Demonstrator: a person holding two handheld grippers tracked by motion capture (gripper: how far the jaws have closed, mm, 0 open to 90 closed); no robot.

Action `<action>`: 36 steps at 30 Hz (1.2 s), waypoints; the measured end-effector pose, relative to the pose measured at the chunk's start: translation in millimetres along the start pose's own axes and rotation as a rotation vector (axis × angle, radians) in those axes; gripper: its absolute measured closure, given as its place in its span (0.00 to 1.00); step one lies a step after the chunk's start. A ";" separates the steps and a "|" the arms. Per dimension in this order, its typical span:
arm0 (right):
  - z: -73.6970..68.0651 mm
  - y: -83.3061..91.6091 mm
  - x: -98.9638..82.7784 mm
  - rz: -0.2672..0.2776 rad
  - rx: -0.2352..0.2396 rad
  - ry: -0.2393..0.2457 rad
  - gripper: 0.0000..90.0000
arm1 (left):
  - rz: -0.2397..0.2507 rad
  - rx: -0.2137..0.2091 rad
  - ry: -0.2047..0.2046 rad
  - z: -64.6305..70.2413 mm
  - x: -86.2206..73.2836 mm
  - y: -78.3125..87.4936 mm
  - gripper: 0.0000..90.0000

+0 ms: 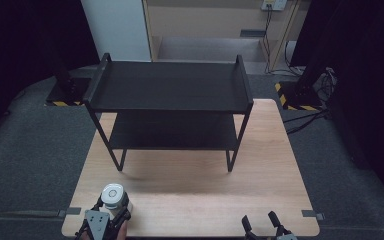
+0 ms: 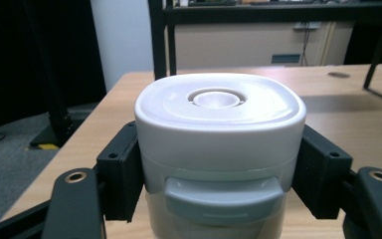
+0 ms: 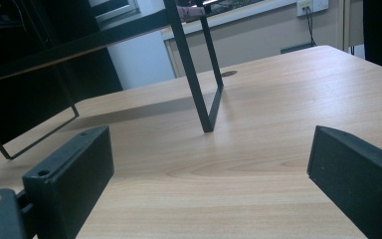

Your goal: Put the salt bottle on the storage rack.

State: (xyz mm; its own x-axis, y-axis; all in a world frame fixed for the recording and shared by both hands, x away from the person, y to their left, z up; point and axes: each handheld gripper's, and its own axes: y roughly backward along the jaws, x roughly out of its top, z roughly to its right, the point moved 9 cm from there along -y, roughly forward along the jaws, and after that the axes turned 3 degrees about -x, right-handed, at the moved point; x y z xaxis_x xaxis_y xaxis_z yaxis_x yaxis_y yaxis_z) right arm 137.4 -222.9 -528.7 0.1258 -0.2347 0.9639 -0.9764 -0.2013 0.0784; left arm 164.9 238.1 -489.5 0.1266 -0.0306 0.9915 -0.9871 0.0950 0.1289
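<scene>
The table point(image 1: 190, 200) lies bare in front of the black two-tier shelf point(image 1: 172, 87), leaving open room between. Near the table's front left edge, the left gripper point(image 1: 111, 212) pinches the white jar point(image 1: 113, 196): grasped, placing probably left. The right gripper point(image 1: 262, 222) waits spread, front right.

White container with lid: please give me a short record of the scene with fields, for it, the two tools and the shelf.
container: white lidded container, upright near the table's front left corner
left tool: shut on the container's sides
right tool: open, nothing between its jaws
shelf: black two-tier rack on the table behind, both tiers bare
</scene>
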 end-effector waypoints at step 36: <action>-3.9 0.0 18.4 0.028 0.004 0.004 0.05 | 0.082 -0.082 -0.050 40.1 163.4 -54.1 0.34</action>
State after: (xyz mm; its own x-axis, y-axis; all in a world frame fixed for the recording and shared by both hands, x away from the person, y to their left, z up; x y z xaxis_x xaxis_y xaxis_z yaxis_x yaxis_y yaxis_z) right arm 139.1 -223.5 -510.1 0.0976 -0.2368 0.9666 -0.9789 -0.1981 0.0503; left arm 235.0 188.1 -335.1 0.0388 -0.0685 0.9969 -0.9823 0.1805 0.0507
